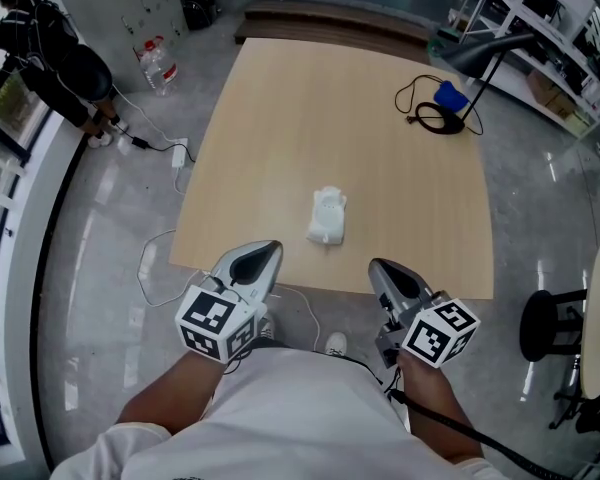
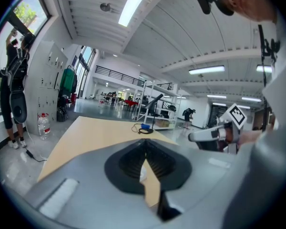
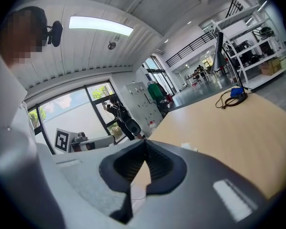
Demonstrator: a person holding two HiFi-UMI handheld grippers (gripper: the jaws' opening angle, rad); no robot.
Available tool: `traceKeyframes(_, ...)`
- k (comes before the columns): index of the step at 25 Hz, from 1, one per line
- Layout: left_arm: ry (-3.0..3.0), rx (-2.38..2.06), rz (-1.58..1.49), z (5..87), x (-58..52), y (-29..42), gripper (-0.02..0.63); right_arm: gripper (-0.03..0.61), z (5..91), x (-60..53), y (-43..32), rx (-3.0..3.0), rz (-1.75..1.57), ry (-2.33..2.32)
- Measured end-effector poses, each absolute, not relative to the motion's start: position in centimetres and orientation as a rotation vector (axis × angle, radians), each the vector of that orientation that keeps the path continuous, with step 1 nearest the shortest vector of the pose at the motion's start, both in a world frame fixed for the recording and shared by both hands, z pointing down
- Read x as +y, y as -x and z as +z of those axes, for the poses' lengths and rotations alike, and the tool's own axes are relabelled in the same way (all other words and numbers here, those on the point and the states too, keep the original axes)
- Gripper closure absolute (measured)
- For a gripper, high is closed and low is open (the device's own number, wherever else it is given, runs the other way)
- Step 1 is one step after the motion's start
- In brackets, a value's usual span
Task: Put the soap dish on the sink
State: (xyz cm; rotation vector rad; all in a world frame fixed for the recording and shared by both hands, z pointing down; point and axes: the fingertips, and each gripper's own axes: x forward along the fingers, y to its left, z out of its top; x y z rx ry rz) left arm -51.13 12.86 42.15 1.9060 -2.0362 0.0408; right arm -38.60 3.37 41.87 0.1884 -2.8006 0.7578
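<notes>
Noted at centre of worktop (image 1: 310,108): small white item (image 1: 327,216) — sink not identified. Pressed together, empty — left tongs (image 1: 268,250), right tongs (image 1: 379,267), held at near edge, item within reach.

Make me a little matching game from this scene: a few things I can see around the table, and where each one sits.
Things:
1. white soap dish
2. blue object with black cable
3. water bottles
4. black stool

Places:
A. on the floor, left of the table
B. on the table, far right part
C. on the floor, right of the table
D. on the table, middle, toward the near edge

Pairs: 1-D, 2-B, 3-A, 4-C
</notes>
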Motion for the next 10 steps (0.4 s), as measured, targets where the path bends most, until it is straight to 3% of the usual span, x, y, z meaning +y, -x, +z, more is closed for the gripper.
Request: traceKeyframes(10, -1.938, -2.051, 0.098, 42.13, 12.67, 50.46, 0.606, 0.578, 42.46, 3.74, 38.61, -2.785, 0.779, -0.172)
